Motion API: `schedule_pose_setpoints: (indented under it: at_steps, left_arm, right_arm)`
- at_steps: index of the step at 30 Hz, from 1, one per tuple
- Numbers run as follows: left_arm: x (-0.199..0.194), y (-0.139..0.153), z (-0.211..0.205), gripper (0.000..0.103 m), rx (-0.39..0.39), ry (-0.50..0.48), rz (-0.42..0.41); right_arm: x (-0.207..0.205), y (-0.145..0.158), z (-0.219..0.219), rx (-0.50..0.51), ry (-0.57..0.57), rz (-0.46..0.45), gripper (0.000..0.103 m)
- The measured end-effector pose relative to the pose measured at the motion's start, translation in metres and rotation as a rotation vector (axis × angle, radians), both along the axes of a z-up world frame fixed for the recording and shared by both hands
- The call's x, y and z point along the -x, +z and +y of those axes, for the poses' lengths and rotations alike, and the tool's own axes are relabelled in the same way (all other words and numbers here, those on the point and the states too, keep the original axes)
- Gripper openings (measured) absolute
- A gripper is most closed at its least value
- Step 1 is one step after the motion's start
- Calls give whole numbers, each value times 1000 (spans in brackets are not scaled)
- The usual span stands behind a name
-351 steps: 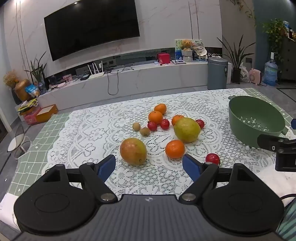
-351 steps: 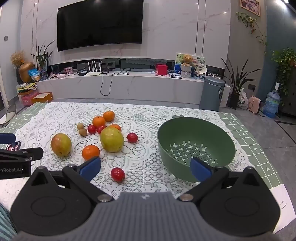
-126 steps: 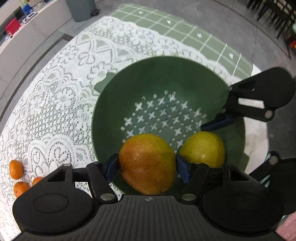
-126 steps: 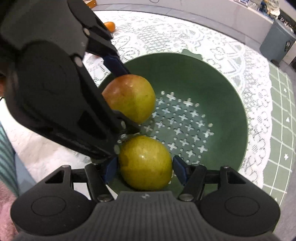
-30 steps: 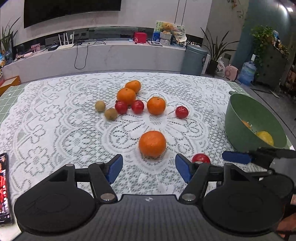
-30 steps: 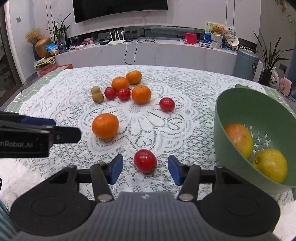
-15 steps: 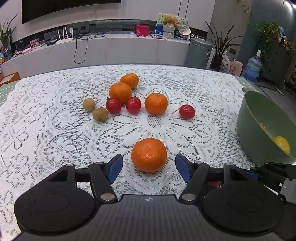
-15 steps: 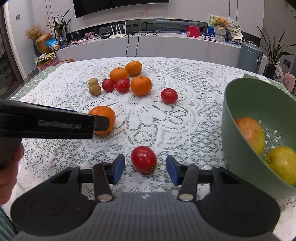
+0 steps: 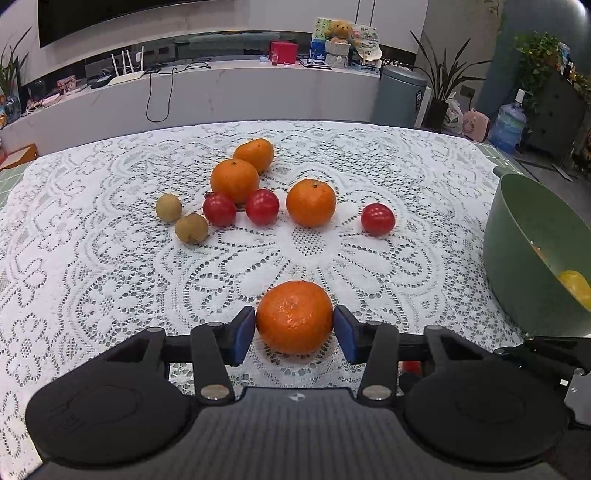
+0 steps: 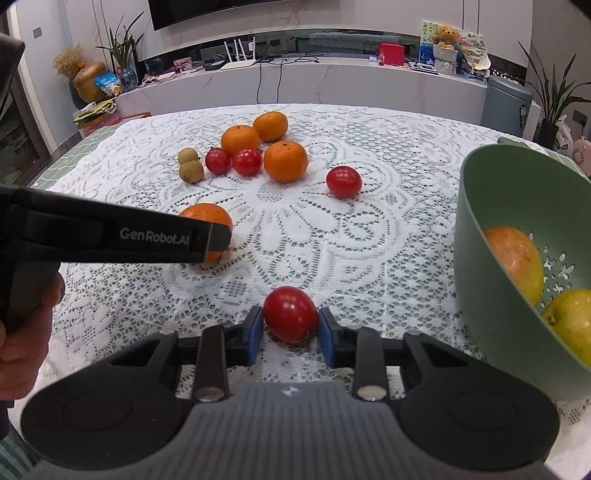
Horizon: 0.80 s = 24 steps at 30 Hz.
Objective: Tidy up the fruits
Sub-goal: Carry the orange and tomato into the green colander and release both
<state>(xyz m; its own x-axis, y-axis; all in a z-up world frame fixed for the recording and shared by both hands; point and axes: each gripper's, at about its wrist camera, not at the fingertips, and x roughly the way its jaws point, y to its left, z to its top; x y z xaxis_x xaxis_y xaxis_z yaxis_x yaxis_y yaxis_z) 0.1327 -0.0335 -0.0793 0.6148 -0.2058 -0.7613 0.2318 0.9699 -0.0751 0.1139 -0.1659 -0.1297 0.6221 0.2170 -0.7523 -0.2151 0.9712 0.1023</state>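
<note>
At the left of the right wrist view, a dried bouquet in a gold vase [image 10: 86,83] and a potted plant [image 10: 120,51] stand at the end of a long white marble media console [image 10: 314,83], under a wall-mounted television [image 10: 295,11]. A white router [image 10: 238,57] sits on the console, with a red box [image 10: 391,53] and a teddy bear [image 10: 445,38] farther right, then a grey bin [image 10: 508,105] on the floor.

The bench carries a white lace tablecloth [image 9: 92,258]. In the upper middle of the left wrist view lie two brown longans [image 9: 181,219], two cherry tomatoes [image 9: 240,208], three mandarins [image 9: 258,177] and a lone cherry tomato [image 9: 377,219].

At lower centre of that view the left gripper [image 9: 294,328] has its blue pads against both sides of an orange mandarin [image 9: 294,316] that rests on the cloth. At lower centre of the right wrist view the right gripper [image 10: 290,330] is closed down on a red cherry tomato [image 10: 290,314], pads touching both sides.

At the right edge sits a green colander [image 10: 480,240] holding a reddish mango [image 10: 515,262] and a yellow-green mango [image 10: 570,321].
</note>
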Motion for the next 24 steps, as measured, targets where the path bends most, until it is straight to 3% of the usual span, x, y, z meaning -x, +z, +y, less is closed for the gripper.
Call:
schedule_pose_setpoints:
  at_steps: [9,24]
  left_arm:
    - [3,8,-4,50,-22,-6,-9]
    - [29,66,-18,50,11,-31,-73]
  right_arm:
    - [5,7,2,16,9,-29,27]
    - [37,65,-25,-4,-18,-194,27]
